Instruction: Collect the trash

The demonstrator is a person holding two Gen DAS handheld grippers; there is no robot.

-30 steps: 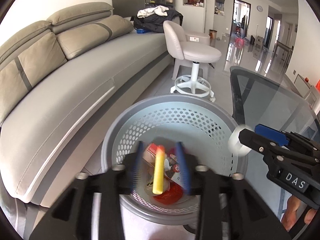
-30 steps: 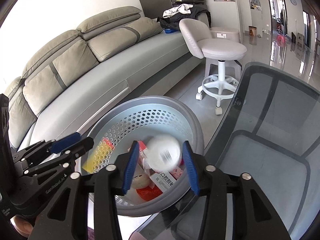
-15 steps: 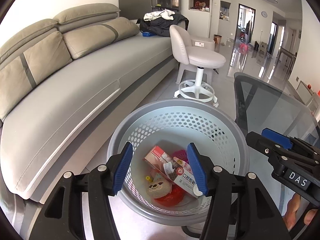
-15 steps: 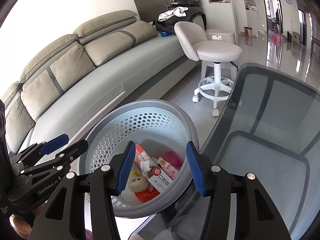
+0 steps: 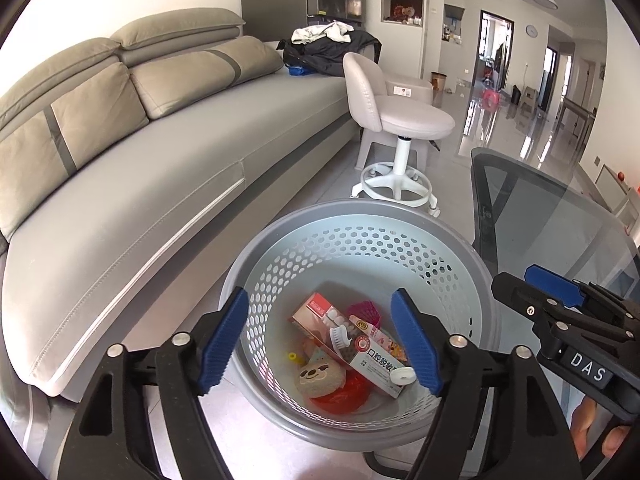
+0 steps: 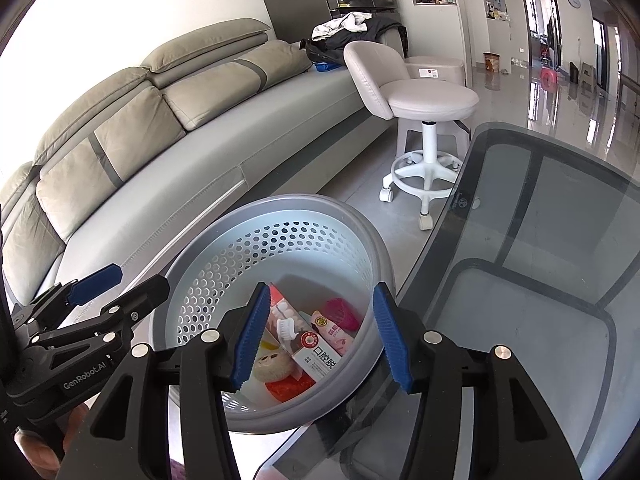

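Left wrist view: your left claw hangs spread and empty over the grey perforated basket, and your right claw is spread and empty too, at 3 o'clock from it. The trash lies on the basket floor at 6 o'clock. The long toothpaste box looks light and stiff, so I'd pinch it across its narrow sides. The small brush on top of it is loose and may slide. The round plush toy is soft and will squash. The red wrapper under it looks thin and slippery.

The basket rim rings both claws closely, so lift straight up. At 3 o'clock the dark glass bench edge sits just beside the rim. At 9 o'clock the sofa closes that side. Toward 12 o'clock the white stool stands beyond, with open floor behind it.
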